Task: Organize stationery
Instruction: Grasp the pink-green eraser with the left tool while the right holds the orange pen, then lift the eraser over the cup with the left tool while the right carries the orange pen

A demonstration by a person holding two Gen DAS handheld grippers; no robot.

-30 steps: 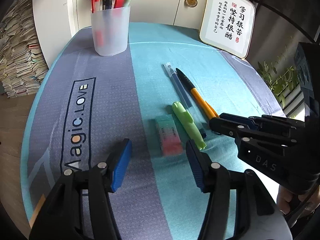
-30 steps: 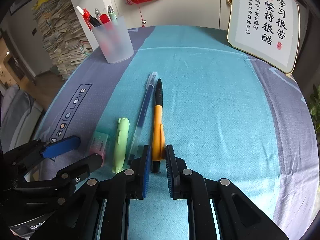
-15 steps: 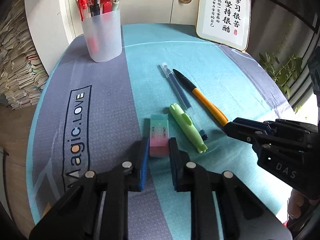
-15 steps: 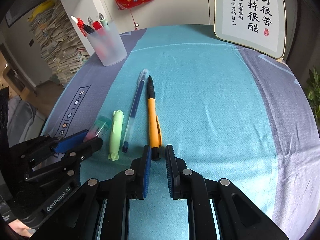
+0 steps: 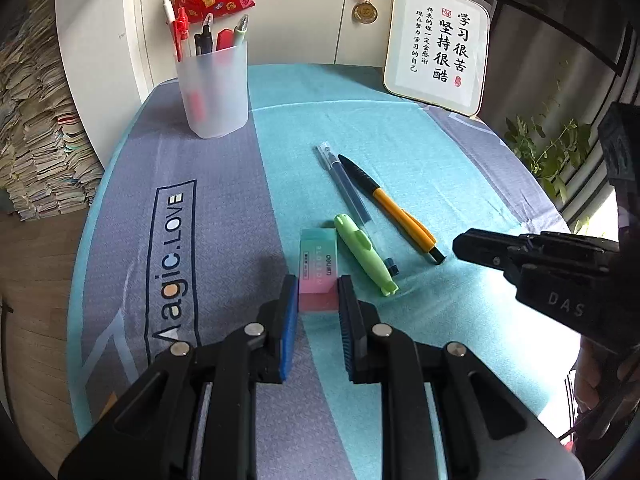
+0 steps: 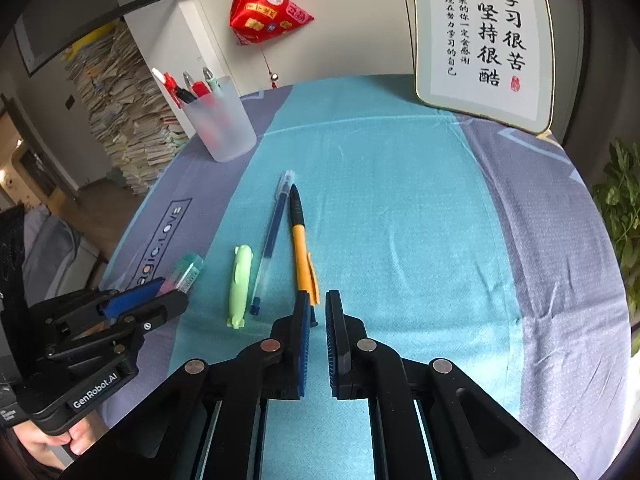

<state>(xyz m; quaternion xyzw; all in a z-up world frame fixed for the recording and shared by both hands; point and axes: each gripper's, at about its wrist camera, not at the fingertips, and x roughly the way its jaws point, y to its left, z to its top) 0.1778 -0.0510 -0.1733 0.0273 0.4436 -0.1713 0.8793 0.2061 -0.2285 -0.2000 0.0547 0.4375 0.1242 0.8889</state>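
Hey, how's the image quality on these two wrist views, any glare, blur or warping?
Left wrist: sharp, fisheye bends the table edge, window glare washes out the right side. Right wrist: sharp too, dark corners, sign bowed, no glare.

A framed calligraphy plaque leaned at the far right edge of the cloth-covered table. A red pyramid ornament and a medal hung on the wall behind, with stacked papers off the left edge.

Left wrist view: close above the tablecloth, angled down, facing the far wall. Right wrist view: likewise, from further right. Shared: pen cup, calligraphy plaque, loose stationery.
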